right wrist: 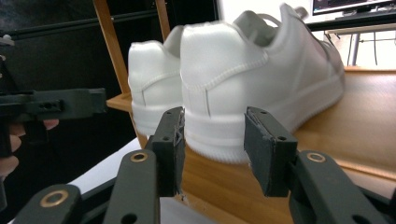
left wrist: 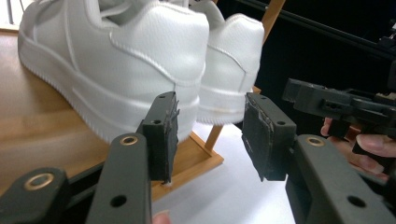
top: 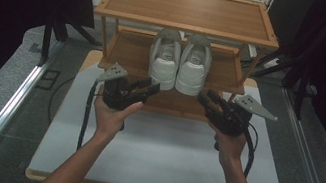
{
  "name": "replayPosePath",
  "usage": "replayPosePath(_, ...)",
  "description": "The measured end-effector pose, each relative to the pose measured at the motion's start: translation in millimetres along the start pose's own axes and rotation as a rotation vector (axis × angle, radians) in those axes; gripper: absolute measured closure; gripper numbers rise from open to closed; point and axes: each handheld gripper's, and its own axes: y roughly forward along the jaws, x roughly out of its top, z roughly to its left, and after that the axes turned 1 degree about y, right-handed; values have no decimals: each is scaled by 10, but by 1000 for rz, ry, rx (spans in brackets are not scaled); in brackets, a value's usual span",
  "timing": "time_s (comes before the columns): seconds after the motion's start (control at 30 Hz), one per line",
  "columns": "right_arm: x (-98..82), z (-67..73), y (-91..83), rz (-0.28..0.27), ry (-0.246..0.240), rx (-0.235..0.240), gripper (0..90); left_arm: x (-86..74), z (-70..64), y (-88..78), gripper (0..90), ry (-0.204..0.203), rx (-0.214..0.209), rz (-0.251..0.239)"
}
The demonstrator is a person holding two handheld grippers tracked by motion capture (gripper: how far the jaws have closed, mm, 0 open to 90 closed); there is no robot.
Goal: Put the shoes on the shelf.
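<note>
white sneakers [top: 179,64] on the shelf [top: 126,57], just ahead of both grippers | left gripper [top: 151,89] + right gripper [top: 206,99] open, nothing held | look light, stiff-ish heels, smooth leather so maybe slippery, I'd pinch the heel counters

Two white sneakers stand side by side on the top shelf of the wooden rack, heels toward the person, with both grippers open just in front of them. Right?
Not quite. The white sneakers stand on the middle shelf of the wooden rack; the top shelf is bare, as the high view shows. The rest holds: heels face the person, and the left gripper and right gripper are open.
</note>
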Motion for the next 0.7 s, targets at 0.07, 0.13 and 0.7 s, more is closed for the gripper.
replayPosePath(0.07, -93, -38, -90, -1, 3, -1, 575, -84, -23, -48, 538, 13, 5, 10)
replayPosePath(0.13, -187, -85, -175, -7, 15, 0, 575, -184, -35, -94, 532, 18, 5, 26)
replayPosePath(0.7, -943, -433, -738, 64, 25, -68, 554, -973, 102, -343, 505, -59, 63, 153)
